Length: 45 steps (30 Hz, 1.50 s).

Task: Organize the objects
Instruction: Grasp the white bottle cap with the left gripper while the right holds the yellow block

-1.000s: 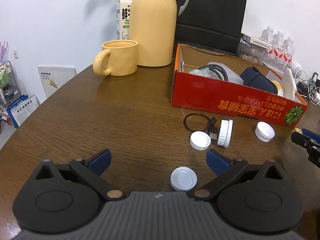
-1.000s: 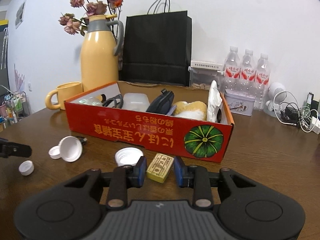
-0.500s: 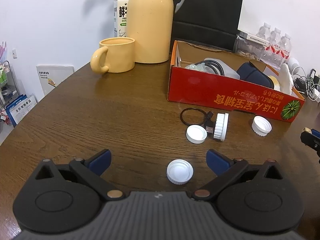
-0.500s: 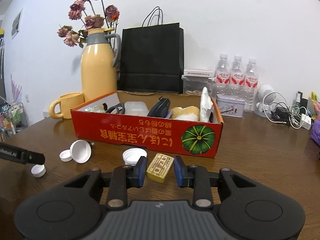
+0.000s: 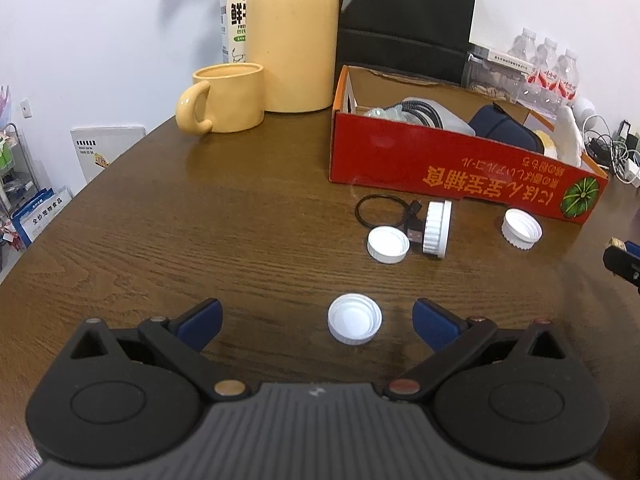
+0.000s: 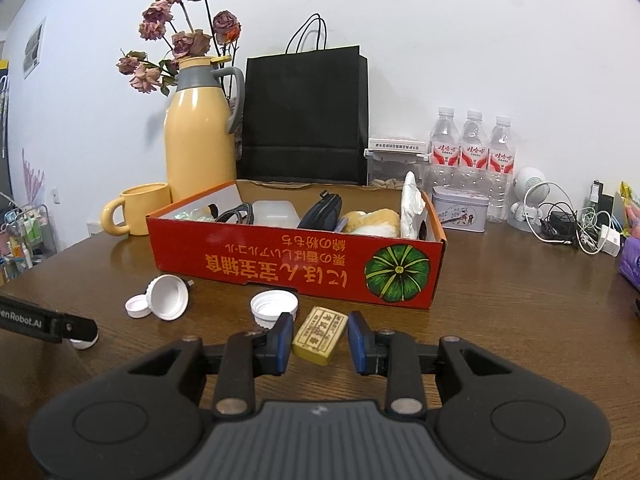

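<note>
My left gripper is open wide, its blue pads on either side of a white cap that lies on the brown table. Further off lie another white cap, a ribbed lid on edge, a black ring with a USB plug and an open white lid. My right gripper is raised above the table and shut on a small yellow block. The red cardboard box stands just beyond it, holding a cable, a dark pouch and soft items.
A yellow mug, a yellow thermos, a milk carton and a black paper bag stand behind the box. Water bottles, a tin, a small fan and tangled cables sit at the right. The table's edge curves at the left.
Both grippers have risen and drawn back from the box. The right one still holds the yellow block. The white cap now lies further ahead between the left pads.
</note>
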{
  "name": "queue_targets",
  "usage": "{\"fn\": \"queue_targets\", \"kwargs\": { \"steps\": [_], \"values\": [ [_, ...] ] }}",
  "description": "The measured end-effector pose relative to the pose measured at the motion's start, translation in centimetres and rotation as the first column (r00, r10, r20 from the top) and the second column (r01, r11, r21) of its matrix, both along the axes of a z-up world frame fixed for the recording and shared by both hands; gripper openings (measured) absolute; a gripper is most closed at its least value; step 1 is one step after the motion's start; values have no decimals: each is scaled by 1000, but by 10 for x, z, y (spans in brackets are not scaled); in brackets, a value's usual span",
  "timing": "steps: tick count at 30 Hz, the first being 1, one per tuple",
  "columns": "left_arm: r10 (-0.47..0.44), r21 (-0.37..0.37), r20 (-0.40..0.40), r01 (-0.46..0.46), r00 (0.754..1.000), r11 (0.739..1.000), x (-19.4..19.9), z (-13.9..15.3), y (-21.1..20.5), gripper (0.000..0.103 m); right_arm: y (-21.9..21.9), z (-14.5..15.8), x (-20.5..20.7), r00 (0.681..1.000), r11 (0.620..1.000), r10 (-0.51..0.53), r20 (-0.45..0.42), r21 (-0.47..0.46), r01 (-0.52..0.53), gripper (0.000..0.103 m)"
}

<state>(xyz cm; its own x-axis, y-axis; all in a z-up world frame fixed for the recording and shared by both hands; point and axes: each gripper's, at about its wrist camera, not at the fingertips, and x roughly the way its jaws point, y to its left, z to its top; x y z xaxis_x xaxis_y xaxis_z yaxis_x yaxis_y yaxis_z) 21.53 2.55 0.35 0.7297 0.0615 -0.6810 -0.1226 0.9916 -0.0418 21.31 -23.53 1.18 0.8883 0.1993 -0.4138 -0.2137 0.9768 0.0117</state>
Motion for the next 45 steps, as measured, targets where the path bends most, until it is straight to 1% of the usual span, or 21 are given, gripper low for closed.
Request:
{"fn": "queue_targets", "kwargs": {
  "steps": [4,5,7,13,30,35,36,38,39,40,42,45],
  "values": [
    [-4,7,-28,5,1000,1000,2,-8,-1,103,0,-1,1,1000,1000,-2,-5,-1,2,28],
    [-4,28,-19,5,1000,1000,2,-10,-3,103,0,-1,1,1000,1000,-3,-6,-2,3,28],
    [-9,48,-10,9,1000,999,2,-12,-5,103,0,-1,1,1000,1000,-2,-7,-2,2,28],
    [-9,57,47,7,999,998,-1,-17,-6,103,0,-2,2,1000,1000,-3,-11,-2,3,29],
    [-13,58,47,10,999,998,2,-17,-6,103,2,-5,4,1000,1000,-3,-29,-10,3,29],
    [-26,62,55,23,998,998,-1,-16,-8,97,2,-5,4,1000,1000,-3,-31,-11,2,29],
    [-28,61,55,25,998,998,-2,-16,-9,94,2,-5,4,1000,1000,-2,-31,-11,2,29],
    [-34,61,66,30,997,998,-4,-14,-10,82,2,-5,4,1000,1000,-2,-31,-11,2,29],
    [-34,61,74,29,997,998,-7,-13,-10,68,2,-5,4,1000,1000,-2,-31,-10,1,29],
    [-34,60,84,29,996,998,-10,-12,-11,48,2,-6,4,1000,1000,-2,-32,-10,1,29],
    [-28,57,94,23,995,998,-14,-11,-11,29,2,-5,4,999,1000,-2,-32,-11,2,29],
    [-32,45,101,27,994,999,-19,-10,-13,29,2,-5,4,999,1000,-2,-32,-11,1,29]
  ]
}}
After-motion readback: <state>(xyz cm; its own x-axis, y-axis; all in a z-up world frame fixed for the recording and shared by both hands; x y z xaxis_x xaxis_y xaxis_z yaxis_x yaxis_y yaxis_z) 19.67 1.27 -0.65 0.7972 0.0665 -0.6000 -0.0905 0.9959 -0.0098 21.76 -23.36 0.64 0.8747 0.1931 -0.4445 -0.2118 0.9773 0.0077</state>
